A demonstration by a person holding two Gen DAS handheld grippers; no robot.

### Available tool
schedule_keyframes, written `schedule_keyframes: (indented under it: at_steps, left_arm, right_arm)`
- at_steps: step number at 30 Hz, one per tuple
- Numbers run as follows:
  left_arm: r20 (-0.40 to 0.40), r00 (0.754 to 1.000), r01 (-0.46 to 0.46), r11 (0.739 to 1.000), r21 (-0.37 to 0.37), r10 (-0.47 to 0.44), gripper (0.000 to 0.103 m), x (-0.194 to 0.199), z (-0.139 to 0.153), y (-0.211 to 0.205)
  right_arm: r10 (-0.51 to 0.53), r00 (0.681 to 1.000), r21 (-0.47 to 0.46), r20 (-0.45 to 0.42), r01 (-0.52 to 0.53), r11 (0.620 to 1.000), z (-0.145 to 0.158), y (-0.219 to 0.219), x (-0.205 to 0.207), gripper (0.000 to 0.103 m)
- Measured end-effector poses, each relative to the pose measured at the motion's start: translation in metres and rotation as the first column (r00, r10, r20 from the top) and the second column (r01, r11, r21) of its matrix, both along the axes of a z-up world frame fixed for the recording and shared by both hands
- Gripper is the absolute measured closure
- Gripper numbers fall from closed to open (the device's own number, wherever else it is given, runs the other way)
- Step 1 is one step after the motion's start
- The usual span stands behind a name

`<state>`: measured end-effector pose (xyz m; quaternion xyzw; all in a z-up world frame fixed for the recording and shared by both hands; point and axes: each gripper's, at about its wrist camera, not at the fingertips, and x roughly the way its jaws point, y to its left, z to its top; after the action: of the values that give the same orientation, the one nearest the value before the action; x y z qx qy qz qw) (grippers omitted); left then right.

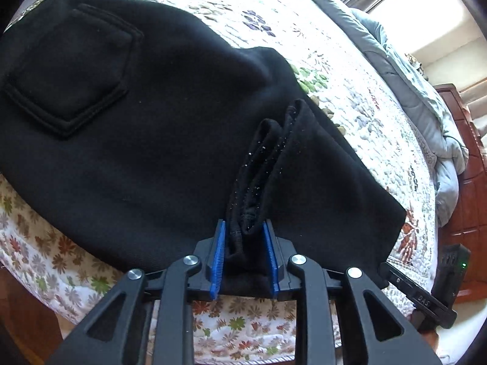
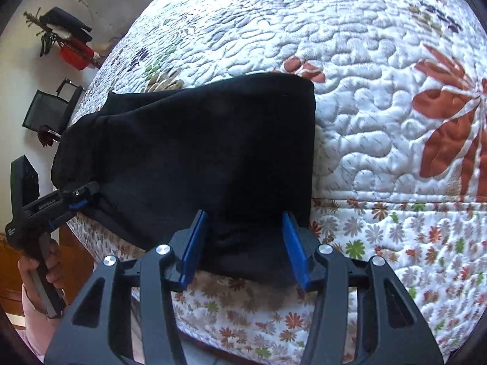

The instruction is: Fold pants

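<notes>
Pants (image 1: 152, 140), black and already doubled over, lie on the near part of a floral quilt (image 1: 380, 127) on a bed, their near edge hanging slightly over the side; a back pocket (image 1: 67, 70) faces up toward the far left. The left gripper (image 1: 245, 252) is closed narrow on a bunched ridge of the near hem, cloth pinched between its blue pads (image 1: 217, 252). The right gripper (image 2: 243, 240) straddles the near edge by the cloth's right corner with its jaws about half apart; whether its pads actually press the fabric I cannot tell.

The risk is an uneven lift. If the right side has no real hold, only the left rises and the fold skews or the layers slide apart. The left pinch gathers several layers in a wad, which could set a crease or drop the lower layer. Fabric over the bed edge may also drag the pile off.
</notes>
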<state>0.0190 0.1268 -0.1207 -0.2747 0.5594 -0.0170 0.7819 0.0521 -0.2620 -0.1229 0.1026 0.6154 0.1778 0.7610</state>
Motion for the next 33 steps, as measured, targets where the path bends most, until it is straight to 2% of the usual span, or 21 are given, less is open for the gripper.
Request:
schedule_keyframes:
  at_steps: [3,4,5,8,10,13,16,21,24,26,29,33]
  left_arm:
    - [0.031,0.999,0.002,0.999,0.032,-0.003,0.062,-0.005,0.016,0.005]
    - [0.047,0.999,0.002,0.999,0.046,-0.004,0.050,-0.007,0.022,0.007]
    - [0.066,0.998,0.001,0.998,0.059,-0.005,0.045,-0.009,0.029,0.011]
    - [0.100,0.995,-0.027,0.994,0.106,0.016,0.040,-0.015,0.042,0.029]
    - [0.103,0.994,-0.041,0.993,0.111,0.029,0.038,-0.016,0.042,0.040]
    - [0.075,0.996,-0.055,0.996,0.077,0.049,0.038,-0.015,0.033,0.049]
    - [0.049,0.998,-0.054,0.996,0.074,0.051,0.038,-0.015,0.020,0.052]
    - [0.082,0.994,-0.077,0.997,0.026,0.075,0.038,-0.033,0.030,0.074]
    - [0.098,0.989,-0.117,0.992,0.052,0.112,0.028,-0.050,0.036,0.102]
    - [0.075,0.984,-0.168,0.982,0.084,0.161,0.028,-0.062,0.032,0.128]
    - [0.038,0.968,-0.249,0.965,0.079,0.247,0.028,-0.074,0.019,0.160]
    - [0.031,0.937,-0.347,0.938,-0.003,0.347,0.028,-0.080,0.006,0.203]
  right_arm:
    - [-0.011,1.000,0.082,0.028,0.009,0.997,0.022,-0.005,-0.001,0.052]
    - [-0.008,0.999,0.080,0.045,0.004,0.997,0.030,-0.004,-0.002,0.052]
    - [-0.002,0.998,0.071,0.058,-0.002,0.997,0.035,-0.002,-0.001,0.052]
    - [0.029,0.996,0.071,0.087,-0.035,0.997,0.045,0.007,0.002,0.052]
    - [0.028,0.996,0.055,0.079,-0.033,0.998,0.038,0.013,0.009,0.052]
    - [0.016,1.000,0.034,0.015,-0.017,0.999,0.012,0.019,0.020,0.050]
    - [0.003,1.000,0.006,-0.029,-0.003,1.000,-0.013,0.019,0.023,0.050]
    - [0.000,1.000,0.007,0.001,0.000,1.000,0.009,0.016,0.016,0.049]
    - [0.023,0.999,0.043,0.030,-0.024,0.999,0.027,0.023,0.005,0.047]
    - [0.066,0.997,0.043,0.044,-0.068,0.997,0.035,0.038,-0.003,0.043]
    - [0.138,0.990,0.028,0.041,-0.139,0.990,0.036,0.066,-0.011,0.042]
    - [0.191,0.981,-0.008,0.023,-0.191,0.982,0.028,0.087,-0.016,0.042]
